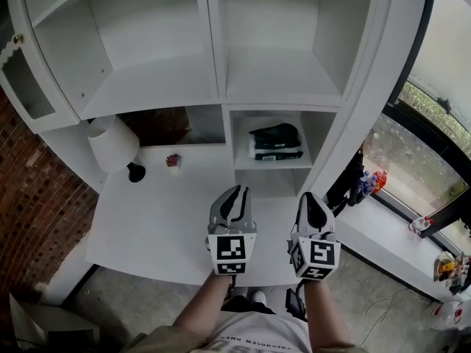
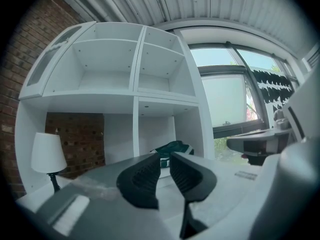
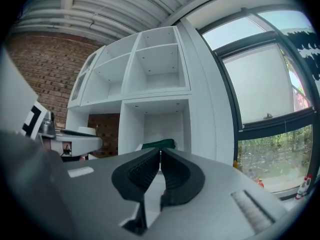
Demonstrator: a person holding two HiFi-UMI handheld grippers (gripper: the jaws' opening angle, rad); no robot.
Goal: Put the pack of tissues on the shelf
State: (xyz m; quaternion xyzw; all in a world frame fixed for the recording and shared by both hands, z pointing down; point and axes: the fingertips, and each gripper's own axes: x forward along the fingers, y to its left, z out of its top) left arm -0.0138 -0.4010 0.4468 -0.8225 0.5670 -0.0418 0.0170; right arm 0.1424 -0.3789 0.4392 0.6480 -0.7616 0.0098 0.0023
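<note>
The pack of tissues [image 1: 276, 142], dark green and white, lies in the low right cubby of the white shelf unit [image 1: 221, 87]. It also shows past the jaws in the left gripper view [image 2: 175, 147] and the right gripper view [image 3: 158, 144]. My left gripper [image 1: 234, 193] [image 2: 164, 160] hovers level over the desk, well short of the cubby, its jaws a narrow gap apart with nothing between them. Beside it on the right, my right gripper [image 1: 312, 198] [image 3: 160, 154] is shut and empty, pads touching.
A white lamp [image 1: 112, 144] and a small red object [image 1: 173, 160] stand on the white desk [image 1: 154, 226] at the back left. The upper shelf compartments hold nothing. A window sill with toys [image 1: 372, 181] and bottles [image 1: 423, 225] runs along the right.
</note>
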